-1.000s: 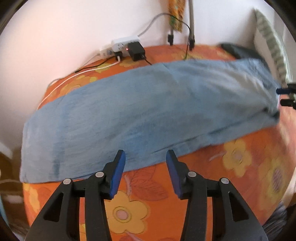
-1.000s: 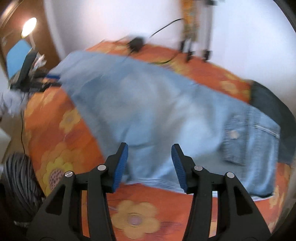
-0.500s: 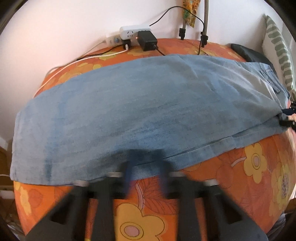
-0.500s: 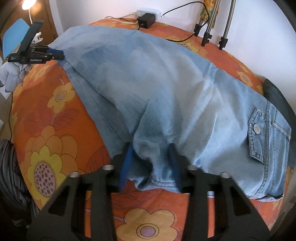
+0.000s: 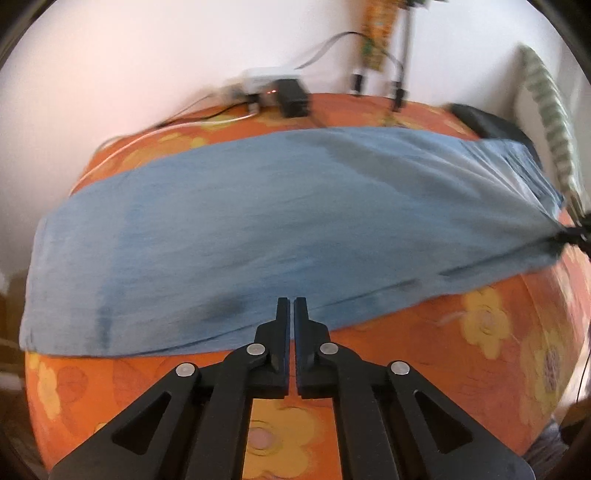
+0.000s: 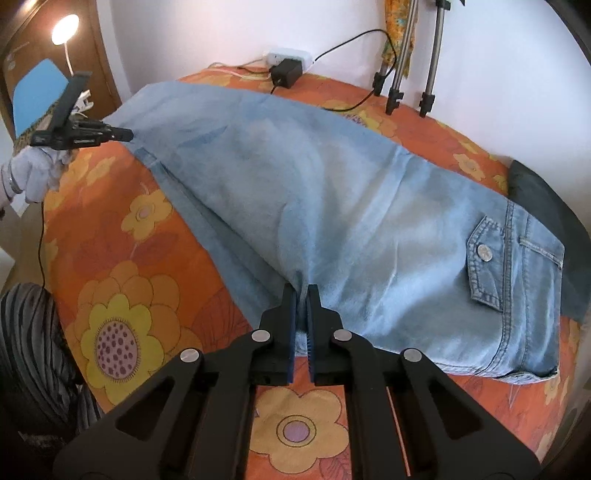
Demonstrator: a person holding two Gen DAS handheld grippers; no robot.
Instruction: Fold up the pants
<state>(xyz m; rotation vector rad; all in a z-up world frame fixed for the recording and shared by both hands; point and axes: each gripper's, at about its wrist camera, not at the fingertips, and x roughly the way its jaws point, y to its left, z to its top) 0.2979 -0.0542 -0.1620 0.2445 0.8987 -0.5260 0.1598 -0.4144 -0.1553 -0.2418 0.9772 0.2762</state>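
Light blue denim pants (image 5: 280, 229) lie folded lengthwise across an orange flowered bed cover (image 5: 480, 369). My left gripper (image 5: 291, 301) is shut on the near edge of the leg end, which shows in the right wrist view at far left (image 6: 127, 134). My right gripper (image 6: 301, 290) is shut on the near edge of the pants (image 6: 351, 206) close to the seat, left of the back pocket (image 6: 484, 266). In the left wrist view the right gripper (image 5: 572, 234) pinches the cloth at far right, and the fabric is pulled taut.
A power strip with a black adapter (image 5: 284, 94) and cables lies by the wall. Tripod legs (image 6: 406, 74) stand on the bed's far side. A dark garment (image 6: 543, 206) lies beyond the waistband. A striped pillow (image 5: 550, 122) is at right. A lit lamp (image 6: 64, 29) stands at left.
Both grippers went from open above the bed to shut on the near edge of the pants. The cloth between them now pulls taut and lifts slightly.
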